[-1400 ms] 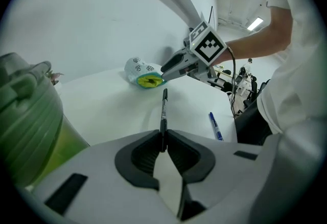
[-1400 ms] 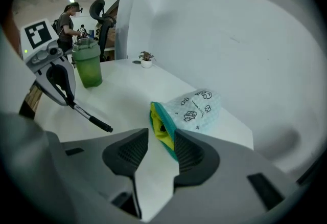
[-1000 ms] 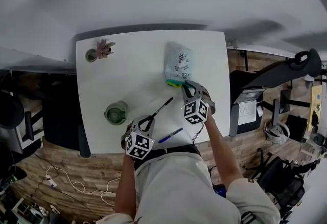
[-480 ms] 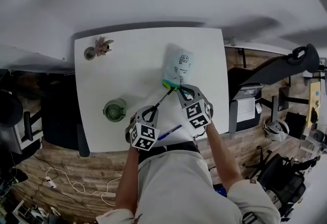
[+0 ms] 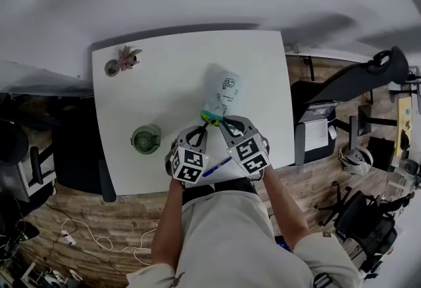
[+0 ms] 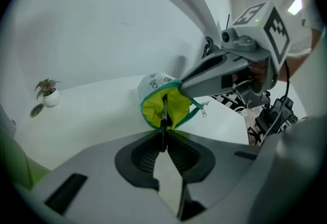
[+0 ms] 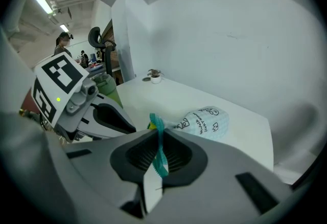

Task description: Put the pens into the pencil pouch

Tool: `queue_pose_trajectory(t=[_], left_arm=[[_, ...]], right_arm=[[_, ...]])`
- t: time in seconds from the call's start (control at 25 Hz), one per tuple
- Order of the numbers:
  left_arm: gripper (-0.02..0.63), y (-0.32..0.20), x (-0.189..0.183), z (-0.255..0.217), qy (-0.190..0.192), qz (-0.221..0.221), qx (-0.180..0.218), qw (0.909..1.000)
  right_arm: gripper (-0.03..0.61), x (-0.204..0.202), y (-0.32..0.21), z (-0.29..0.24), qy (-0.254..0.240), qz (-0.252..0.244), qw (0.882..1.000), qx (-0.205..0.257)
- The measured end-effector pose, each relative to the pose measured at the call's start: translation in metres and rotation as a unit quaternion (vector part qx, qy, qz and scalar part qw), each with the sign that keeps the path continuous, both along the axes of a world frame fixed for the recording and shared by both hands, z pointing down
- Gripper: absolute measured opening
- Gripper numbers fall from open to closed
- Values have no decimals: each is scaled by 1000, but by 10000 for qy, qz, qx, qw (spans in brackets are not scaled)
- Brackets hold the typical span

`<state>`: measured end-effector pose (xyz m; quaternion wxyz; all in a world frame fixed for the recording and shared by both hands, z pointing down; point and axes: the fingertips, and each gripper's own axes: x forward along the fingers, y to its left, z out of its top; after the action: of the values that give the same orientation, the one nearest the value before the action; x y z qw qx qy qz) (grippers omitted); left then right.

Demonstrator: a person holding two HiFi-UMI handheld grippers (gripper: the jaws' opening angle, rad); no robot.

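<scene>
Between the black ribbed pads of the grey left gripper [image 6: 164,135] sits a black pen [image 6: 164,113]. Just past those fingers, the pencil pouch [image 6: 153,82] shows a yellow-green lining and a pale bluish-white outside with black doodles (small faces and lettering, too small to read). Its teal zip edge [image 7: 159,159] runs between the black pads of the grey right gripper [image 7: 158,133]. Each gripper's cube [image 5: 191,166] bears black-and-white square markers. Behind the fingers a blue pen [image 5: 217,167] lies on the white table [image 5: 158,83]. Left of the left fingers stands a green cup [image 5: 146,139].
</scene>
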<state>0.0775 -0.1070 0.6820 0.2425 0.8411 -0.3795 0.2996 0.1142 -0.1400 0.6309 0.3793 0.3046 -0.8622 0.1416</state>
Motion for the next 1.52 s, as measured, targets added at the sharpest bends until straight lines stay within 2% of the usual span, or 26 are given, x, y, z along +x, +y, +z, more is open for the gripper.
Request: queue_pose_trajectory(t=[0.24, 0.44, 0.6, 0.76, 0.88, 1.2, 1.52], left_arm=[[41, -8, 12, 1, 253, -19, -1, 9997], [43, -8, 21, 4, 472, -72, -4, 9989], [117, 2, 23, 2, 467, 103, 26, 9989], [137, 30, 17, -5, 261, 474, 89, 9985], [134, 64, 14, -5, 155, 940, 14, 9954], [132, 149, 29, 15, 74, 2048, -461, 9777], [128, 175, 33, 48, -480, 2706, -600, 9596]], right_arm=[[28, -11, 18, -5, -316, -21, 9993, -189], [28, -7, 23, -4, -392, 83, 9988, -265], [28, -4, 25, -2, -428, 147, 9985, -306], [28, -3, 24, -2, -455, 170, 9986, -230], [28, -4, 26, 0, -446, 179, 9985, -260], [29, -2, 32, 4, -439, 274, 9982, -304], [29, 0, 33, 7, -415, 328, 9983, -228]])
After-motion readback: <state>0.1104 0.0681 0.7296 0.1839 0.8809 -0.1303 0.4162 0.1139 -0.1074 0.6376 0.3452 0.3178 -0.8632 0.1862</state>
